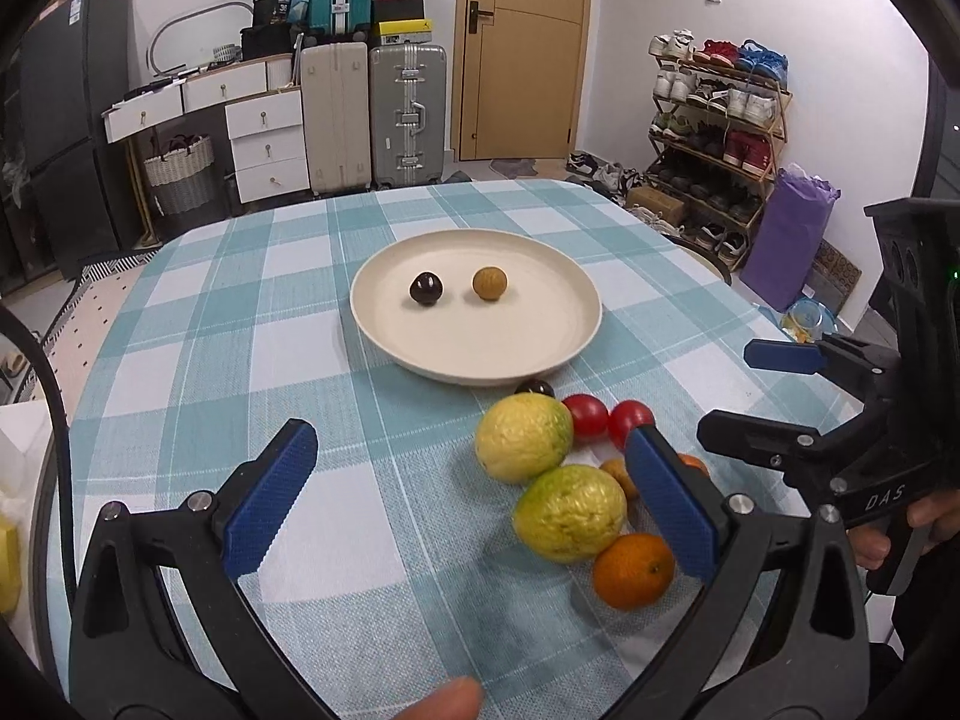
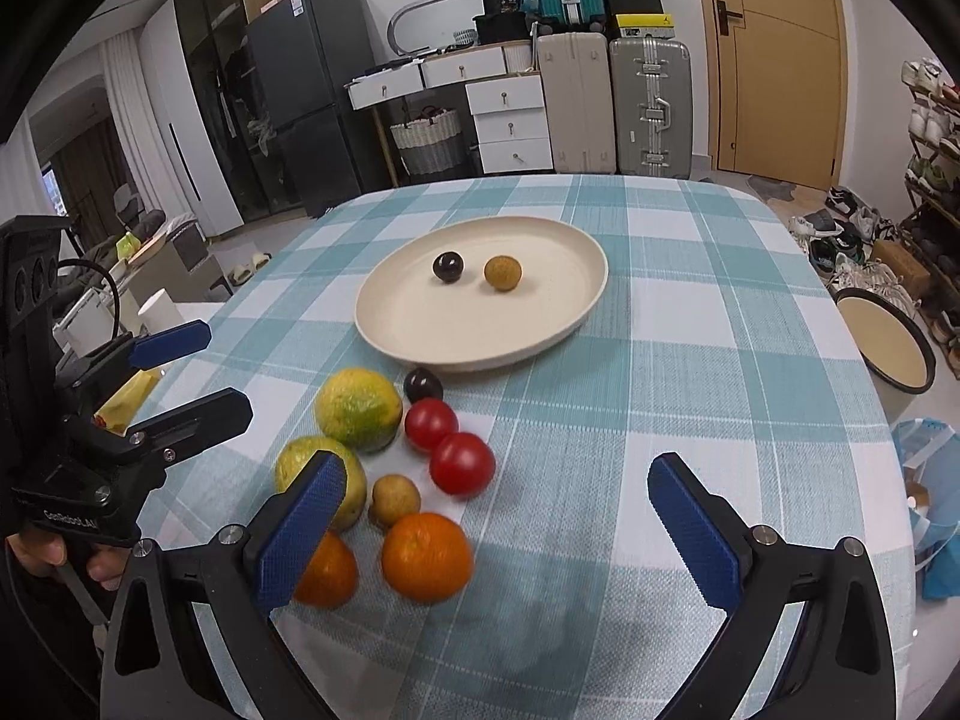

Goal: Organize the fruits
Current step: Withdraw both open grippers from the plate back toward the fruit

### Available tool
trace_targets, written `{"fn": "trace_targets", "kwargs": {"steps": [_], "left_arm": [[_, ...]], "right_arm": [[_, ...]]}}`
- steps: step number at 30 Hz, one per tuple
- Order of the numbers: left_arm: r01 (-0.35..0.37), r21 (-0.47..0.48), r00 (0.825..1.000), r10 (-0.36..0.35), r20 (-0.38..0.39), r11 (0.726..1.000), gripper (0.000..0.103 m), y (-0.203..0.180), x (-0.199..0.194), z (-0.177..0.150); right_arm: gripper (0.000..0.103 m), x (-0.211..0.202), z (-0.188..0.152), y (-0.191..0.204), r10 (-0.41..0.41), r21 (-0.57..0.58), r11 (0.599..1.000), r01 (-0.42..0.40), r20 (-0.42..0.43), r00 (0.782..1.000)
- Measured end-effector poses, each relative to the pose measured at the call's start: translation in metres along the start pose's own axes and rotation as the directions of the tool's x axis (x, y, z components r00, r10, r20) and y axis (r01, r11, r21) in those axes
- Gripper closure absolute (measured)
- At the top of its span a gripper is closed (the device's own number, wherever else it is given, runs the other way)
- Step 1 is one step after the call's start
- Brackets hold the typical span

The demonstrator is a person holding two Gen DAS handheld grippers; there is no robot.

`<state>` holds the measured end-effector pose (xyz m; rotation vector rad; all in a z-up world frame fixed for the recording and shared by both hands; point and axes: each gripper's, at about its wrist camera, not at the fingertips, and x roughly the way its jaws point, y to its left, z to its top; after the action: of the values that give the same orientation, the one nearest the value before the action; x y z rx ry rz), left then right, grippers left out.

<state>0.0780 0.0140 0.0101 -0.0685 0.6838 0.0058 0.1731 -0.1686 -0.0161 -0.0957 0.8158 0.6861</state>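
A cream plate (image 1: 540,336) (image 2: 558,312) on the checked tablecloth holds a dark round fruit (image 1: 426,288) (image 2: 448,267) and a brown longan (image 1: 489,283) (image 2: 503,273). In front of the plate lies a pile: two yellow-green citrus (image 1: 523,445) (image 2: 358,408), two red tomatoes (image 1: 585,415) (image 2: 462,462), a dark fruit (image 2: 423,385), a small brown fruit (image 2: 394,499) and two oranges (image 1: 633,570) (image 2: 427,557). My left gripper (image 1: 474,480) is open and empty, its right finger beside the pile. My right gripper (image 2: 498,510) is open and empty, just in front of the pile.
The table (image 1: 240,360) is round-edged, with its far edge beyond the plate. A stool (image 2: 885,339) stands off the right side. Suitcases, drawers, a door and a shoe rack line the room behind. A yellow object (image 1: 9,564) lies at the left edge.
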Motion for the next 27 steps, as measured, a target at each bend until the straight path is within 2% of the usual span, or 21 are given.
{"fn": "trace_targets", "kwargs": {"steps": [27], "left_arm": [[0.028,-0.005,0.995,-0.028,-0.099,1.000,0.001,-0.010,0.030,-0.022]], "right_arm": [[0.000,0.020,-0.040,0.007,-0.031,-0.032,0.999,0.026,-0.140,0.990]]}}
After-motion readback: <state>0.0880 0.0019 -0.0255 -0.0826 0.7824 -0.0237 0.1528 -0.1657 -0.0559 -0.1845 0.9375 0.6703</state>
